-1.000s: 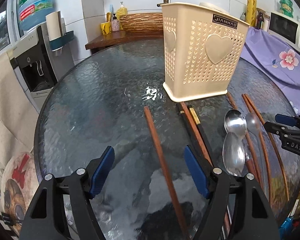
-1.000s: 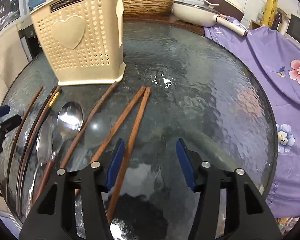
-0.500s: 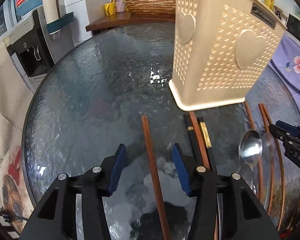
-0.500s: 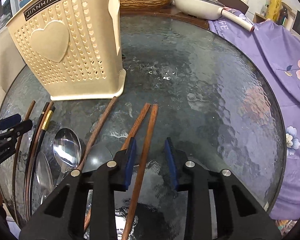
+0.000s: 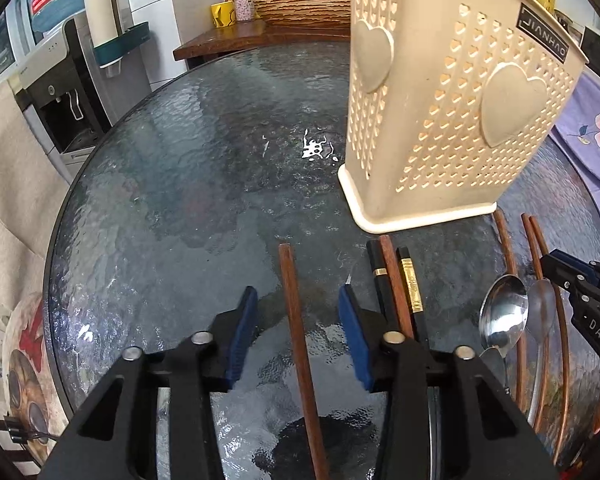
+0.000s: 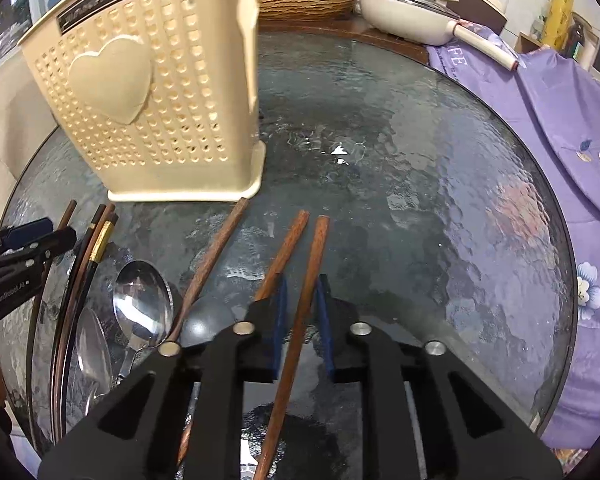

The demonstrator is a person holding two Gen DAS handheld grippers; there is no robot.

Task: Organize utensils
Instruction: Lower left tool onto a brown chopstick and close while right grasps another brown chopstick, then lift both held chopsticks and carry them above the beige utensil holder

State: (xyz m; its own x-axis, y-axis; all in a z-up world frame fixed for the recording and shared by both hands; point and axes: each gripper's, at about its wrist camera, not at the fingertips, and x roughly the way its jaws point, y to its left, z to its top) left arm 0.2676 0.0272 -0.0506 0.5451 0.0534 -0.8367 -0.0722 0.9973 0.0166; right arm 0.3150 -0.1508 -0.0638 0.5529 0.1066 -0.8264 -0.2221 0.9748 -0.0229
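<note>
Left wrist view has the left tongs [image 5: 296,336] spread wide over the glass counter [image 5: 172,208], one brown chopstick [image 5: 296,332] lying loose between the blue pads, touching neither. Just right of it lies a tight bundle of black gold-banded chopsticks [image 5: 410,284] with a brown one among them, their tips close to the base of the cream utensil holder [image 5: 440,120], which stands upright on the counter. Further right, two steel spoons [image 5: 502,316] overlap more wooden sticks.

From the right wrist view, the right tongs [image 6: 302,316] are drawn nearly together around a brown chopstick [image 6: 300,320]; whether the pads actually pinch it I cannot tell. Its twin [image 6: 286,252] lies just to the left, partly under the left finger. Another stick [image 6: 216,252] slants toward the holder's corner. A purple flowered cloth [image 6: 560,120] drapes the counter's right side.
</note>
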